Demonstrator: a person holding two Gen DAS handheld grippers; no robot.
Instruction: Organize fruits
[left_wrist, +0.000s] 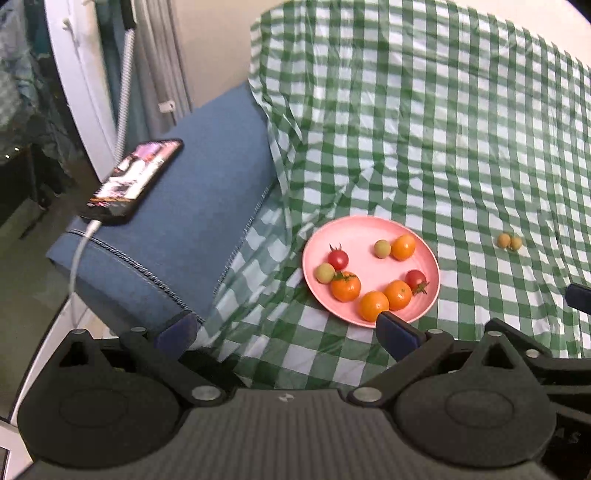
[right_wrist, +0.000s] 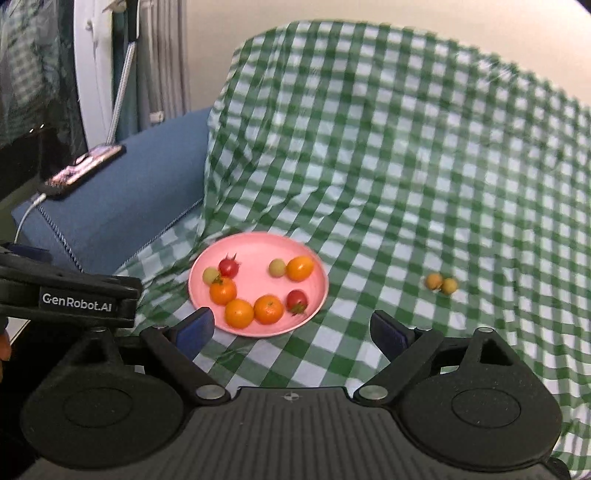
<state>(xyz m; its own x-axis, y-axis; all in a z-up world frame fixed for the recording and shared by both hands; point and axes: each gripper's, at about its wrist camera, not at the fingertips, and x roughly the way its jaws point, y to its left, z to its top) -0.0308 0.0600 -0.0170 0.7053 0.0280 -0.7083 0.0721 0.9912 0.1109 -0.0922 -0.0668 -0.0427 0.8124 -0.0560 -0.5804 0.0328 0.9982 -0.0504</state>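
A pink plate (left_wrist: 354, 236) (right_wrist: 255, 245) lies on the green checked cloth and holds several small fruits: orange ones (left_wrist: 373, 305) (right_wrist: 239, 314), red tomatoes (left_wrist: 338, 258) (right_wrist: 296, 300) and pale green ones (left_wrist: 382, 248) (right_wrist: 277, 267). Two small yellow-orange fruits (left_wrist: 509, 242) (right_wrist: 441, 283) lie together on the cloth to the right of the plate. My left gripper (left_wrist: 284, 332) is open and empty, hovering just in front of the plate. My right gripper (right_wrist: 291, 328) is open and empty, in front of the plate's right half.
A blue sofa arm (left_wrist: 192, 206) (right_wrist: 122, 199) at the left carries a phone (left_wrist: 135, 181) (right_wrist: 83, 168) on a white cable. The checked cloth (left_wrist: 424, 129) (right_wrist: 388, 147) rises over the sofa back. The left gripper's body (right_wrist: 74, 295) shows at the left of the right wrist view.
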